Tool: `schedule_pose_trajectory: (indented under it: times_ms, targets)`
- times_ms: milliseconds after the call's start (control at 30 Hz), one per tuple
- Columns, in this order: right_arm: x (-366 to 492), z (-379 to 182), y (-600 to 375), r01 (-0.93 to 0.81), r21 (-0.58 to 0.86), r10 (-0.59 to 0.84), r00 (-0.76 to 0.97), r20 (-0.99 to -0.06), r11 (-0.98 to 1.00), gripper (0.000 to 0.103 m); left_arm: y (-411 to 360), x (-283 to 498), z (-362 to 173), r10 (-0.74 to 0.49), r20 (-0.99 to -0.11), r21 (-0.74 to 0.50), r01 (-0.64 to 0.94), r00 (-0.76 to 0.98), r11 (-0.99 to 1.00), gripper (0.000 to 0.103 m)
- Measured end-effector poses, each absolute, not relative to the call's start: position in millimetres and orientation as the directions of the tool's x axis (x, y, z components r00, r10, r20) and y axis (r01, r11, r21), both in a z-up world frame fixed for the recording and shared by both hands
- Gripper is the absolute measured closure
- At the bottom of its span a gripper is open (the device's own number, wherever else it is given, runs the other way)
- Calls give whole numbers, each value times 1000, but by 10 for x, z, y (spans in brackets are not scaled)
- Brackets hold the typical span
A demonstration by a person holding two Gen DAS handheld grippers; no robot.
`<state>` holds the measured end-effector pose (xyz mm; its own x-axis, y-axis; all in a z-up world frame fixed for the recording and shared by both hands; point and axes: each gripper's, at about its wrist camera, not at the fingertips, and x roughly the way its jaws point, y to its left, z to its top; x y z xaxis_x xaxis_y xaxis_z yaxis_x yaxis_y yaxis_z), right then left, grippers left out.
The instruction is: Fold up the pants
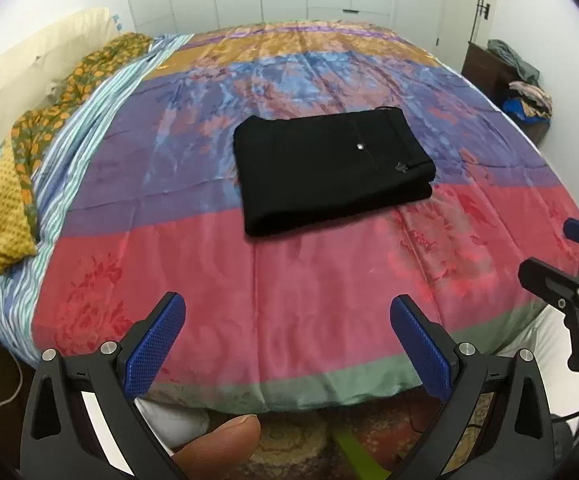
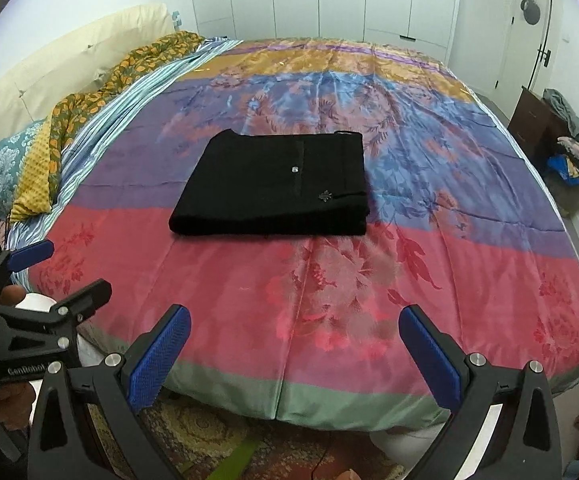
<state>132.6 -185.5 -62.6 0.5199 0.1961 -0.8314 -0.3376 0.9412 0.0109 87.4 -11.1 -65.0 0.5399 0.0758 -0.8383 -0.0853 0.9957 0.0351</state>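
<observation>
Black cloth, matte, thick-looking: the pants [image 1: 331,172] lie folded into a compact rectangle near the middle of the bedspread [image 1: 289,300], seen from the left wrist. Waistband end to the right, small pale button showing on top. Left gripper [image 1: 287,344] is held back at the near edge of the bed, well apart from the pants, jaws spread wide, nothing between them. A thumb [image 1: 225,440] shows below. The right gripper [image 1: 569,256] sits at the right margin of this view.

Right wrist view: pants [image 2: 277,184] same place, stacked layers visible along the near edge. Right gripper [image 2: 293,344] likewise gaping and empty, hanging over the foot of the bed.

Judgement: fold looks finished. Fabric soft, limp, moderately heavy; the satiny spread may let it slide. If moved, pinch all layers at the near folded edge.
</observation>
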Motion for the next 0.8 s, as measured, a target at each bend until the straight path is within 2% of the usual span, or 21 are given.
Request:
schedule_pose_trajectory:
  times_ms: [267, 800]
  targets:
    - [1286, -520, -1874, -330, 3, 194, 548, -814, 944, 0, -106, 857, -557, 72, -843, 16, -109, 533, 994, 1]
    - [1266, -453, -1850, -313, -26, 169, 580, -797, 949, 0, -160, 847, -501, 115, -823, 58, -119, 556, 991, 1]
